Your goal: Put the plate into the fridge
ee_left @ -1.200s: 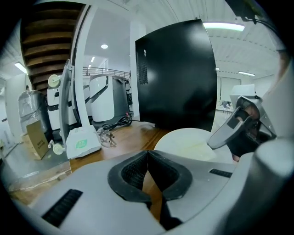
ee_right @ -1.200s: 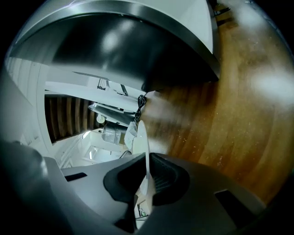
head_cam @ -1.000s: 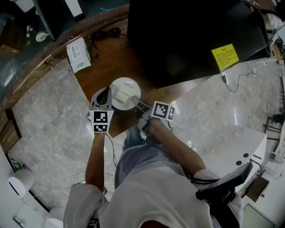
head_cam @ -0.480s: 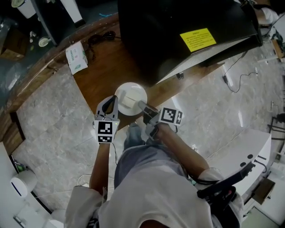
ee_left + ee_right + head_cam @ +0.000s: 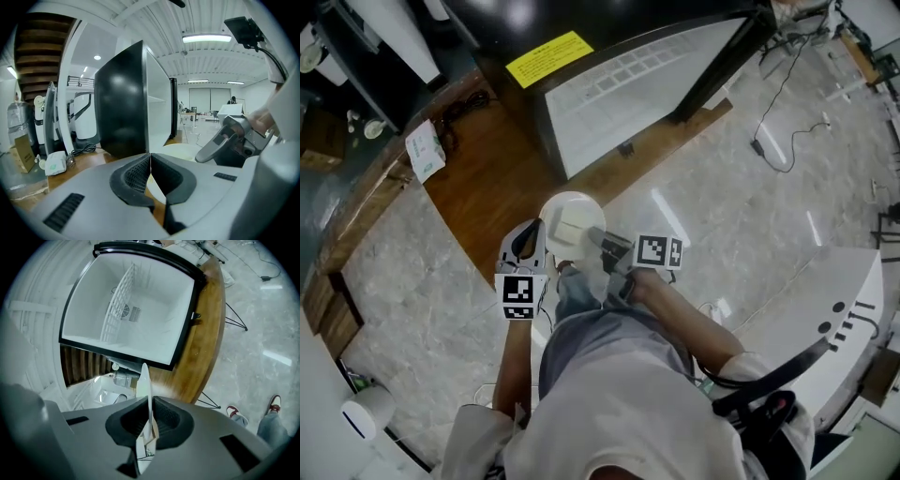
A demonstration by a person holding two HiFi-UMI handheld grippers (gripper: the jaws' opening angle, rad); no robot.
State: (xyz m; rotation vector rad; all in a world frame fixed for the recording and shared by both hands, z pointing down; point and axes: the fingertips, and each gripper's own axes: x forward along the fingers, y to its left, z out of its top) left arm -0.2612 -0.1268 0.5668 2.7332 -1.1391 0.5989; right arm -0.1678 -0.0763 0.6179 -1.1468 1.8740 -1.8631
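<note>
A round white plate [image 5: 565, 214] with a pale block on it is held level in front of the person. My right gripper [image 5: 594, 240] is shut on its near rim. In the right gripper view the plate [image 5: 143, 380] shows edge-on between the pads. Beyond it the black fridge [image 5: 136, 310] stands open, with a white inside and a wire shelf [image 5: 116, 305]. My left gripper [image 5: 530, 236] hangs just left of the plate, shut and with nothing in it. In the left gripper view my left gripper [image 5: 150, 157] has its jaws meeting, and the plate [image 5: 183, 151] lies beyond to the right.
The fridge [image 5: 628, 84] stands on a curved wooden counter [image 5: 483, 192] and has a yellow sticker [image 5: 548, 47] on top. A tissue pack [image 5: 424, 150] and a black cable [image 5: 473, 101] lie on the counter's left. Marble floor surrounds it. A white machine [image 5: 825, 309] stands at right.
The head view has swung so the fridge's open white inside now shows. Both grippers and the plate have stayed together, drifting slightly right and down in the picture.
</note>
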